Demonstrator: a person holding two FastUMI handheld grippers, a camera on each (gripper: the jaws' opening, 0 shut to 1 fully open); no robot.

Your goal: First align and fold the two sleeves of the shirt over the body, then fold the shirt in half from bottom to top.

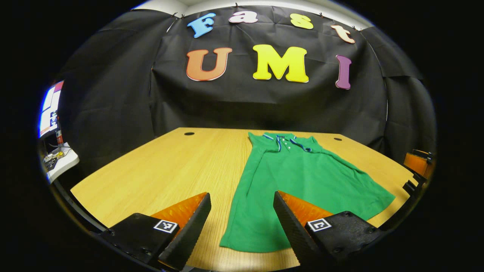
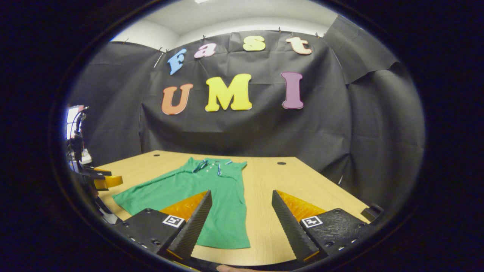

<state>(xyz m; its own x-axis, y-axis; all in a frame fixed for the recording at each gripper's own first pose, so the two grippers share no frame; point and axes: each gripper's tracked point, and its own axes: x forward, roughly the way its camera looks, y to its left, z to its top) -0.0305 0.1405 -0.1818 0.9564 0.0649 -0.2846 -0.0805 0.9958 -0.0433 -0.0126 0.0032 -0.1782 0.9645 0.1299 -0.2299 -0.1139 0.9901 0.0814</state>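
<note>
Left gripper view: the left gripper [image 1: 242, 211] hung wide open, holding nothing. One green shirt [image 1: 298, 181] lay flat on the table [image 1: 159, 173] just ahead and slightly right, collar farthest, hem nearest.

Right gripper view: the right gripper [image 2: 240, 209] was likewise wide open and empty, the shirt [image 2: 204, 192] ahead to its left, lengthwise away from it. Both grippers looked about equally near the hem.
</note>
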